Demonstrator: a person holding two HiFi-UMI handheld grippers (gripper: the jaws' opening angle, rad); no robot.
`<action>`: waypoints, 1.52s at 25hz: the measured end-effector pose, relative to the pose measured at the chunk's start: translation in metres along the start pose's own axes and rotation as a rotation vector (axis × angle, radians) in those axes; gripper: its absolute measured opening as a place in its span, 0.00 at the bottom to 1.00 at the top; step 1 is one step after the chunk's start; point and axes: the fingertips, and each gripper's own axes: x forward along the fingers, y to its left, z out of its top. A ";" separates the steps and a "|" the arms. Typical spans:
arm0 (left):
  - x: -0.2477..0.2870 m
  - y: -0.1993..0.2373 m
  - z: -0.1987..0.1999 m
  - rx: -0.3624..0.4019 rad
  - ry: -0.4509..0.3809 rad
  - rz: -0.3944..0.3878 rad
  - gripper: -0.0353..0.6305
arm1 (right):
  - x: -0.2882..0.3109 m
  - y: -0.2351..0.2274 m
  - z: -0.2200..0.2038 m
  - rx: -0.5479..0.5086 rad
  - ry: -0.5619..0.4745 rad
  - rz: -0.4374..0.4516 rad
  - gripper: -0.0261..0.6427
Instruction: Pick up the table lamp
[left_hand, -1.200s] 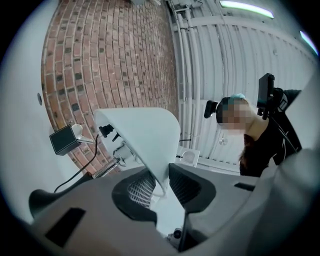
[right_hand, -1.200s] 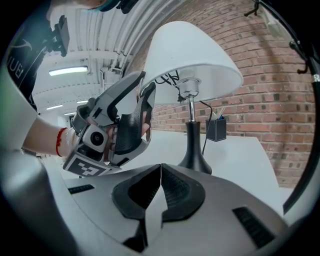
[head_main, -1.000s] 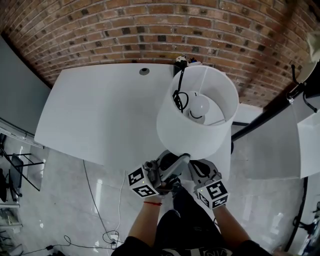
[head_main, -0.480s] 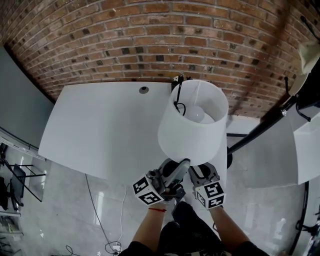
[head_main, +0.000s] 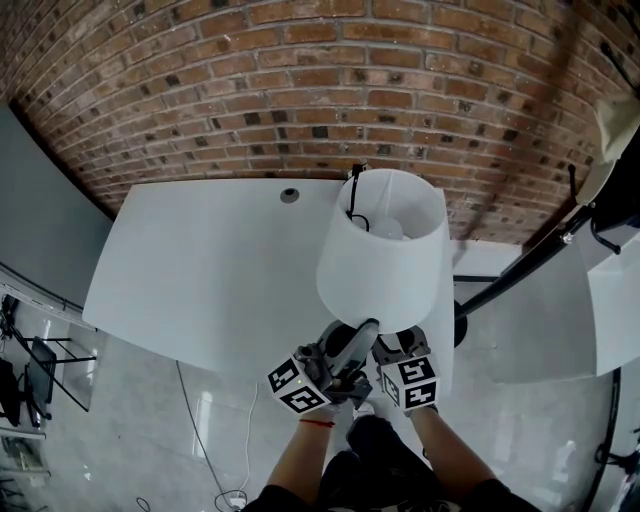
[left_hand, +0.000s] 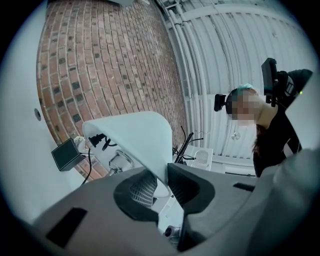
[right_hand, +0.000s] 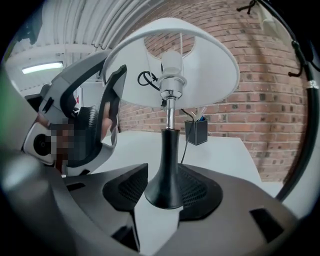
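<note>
Tongs first. In the head view the left gripper (head_main: 360, 332) and right gripper (head_main: 393, 345) are tucked under the table lamp (head_main: 380, 265), right at the front right corner of the white table (head_main: 200, 270). The tabletop runs wide to the left and back to the brick wall (head_main: 300, 90), with a cable hole (head_main: 289, 195) near the back edge. A black pole (head_main: 520, 268) slants in close on the right. The bulb (head_main: 388, 228) sits inside the shade. Both cubes (head_main: 298, 385) carry square black-and-white markers.

Left gripper view: the jaws are clamped on the lampshade (left_hand: 135, 135), pinching its bottom rim.

Right gripper view: the jaws have just been opening and stand apart. The lamp's black base (right_hand: 166, 170) is between them, with a clear gap on the left side. Back by the wall, a black pen cup (right_hand: 196, 131) holds a few pens (right_hand: 201, 116).
</note>
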 end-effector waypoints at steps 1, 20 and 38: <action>0.002 0.002 0.002 0.000 -0.002 0.002 0.16 | 0.003 -0.002 0.002 0.007 0.001 -0.007 0.28; 0.025 0.024 0.015 0.013 0.003 -0.002 0.16 | 0.050 -0.018 0.017 0.066 0.040 -0.020 0.31; 0.031 0.032 0.025 0.036 0.001 0.041 0.16 | 0.061 -0.020 0.022 0.015 0.057 0.005 0.28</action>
